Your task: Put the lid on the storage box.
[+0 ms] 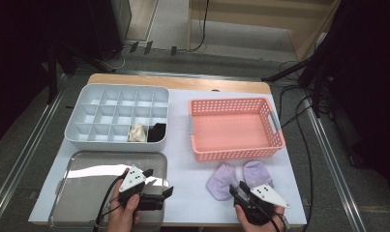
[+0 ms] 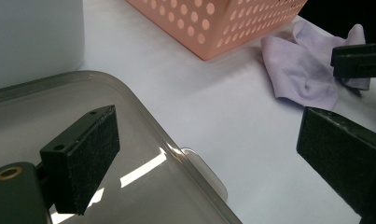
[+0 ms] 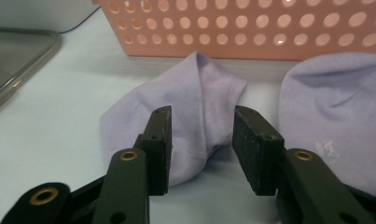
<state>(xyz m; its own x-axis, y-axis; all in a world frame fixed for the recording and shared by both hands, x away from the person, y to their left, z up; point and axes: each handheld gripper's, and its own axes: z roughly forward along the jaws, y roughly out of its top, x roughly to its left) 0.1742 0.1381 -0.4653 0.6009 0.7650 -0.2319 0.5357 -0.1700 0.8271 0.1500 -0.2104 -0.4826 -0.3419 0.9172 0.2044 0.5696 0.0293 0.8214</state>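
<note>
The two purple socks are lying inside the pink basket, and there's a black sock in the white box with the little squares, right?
Not quite. The two purple socks lie on the table just in front of the pink basket, not inside it; the high view shows this. The rest holds: a black sock sits in one compartment of the white box.

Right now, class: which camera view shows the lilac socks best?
The right gripper view: the lilac socks lie large, folds clear, before the pink basket. The high view shows them small; the left gripper view catches one, partly hidden.
</note>
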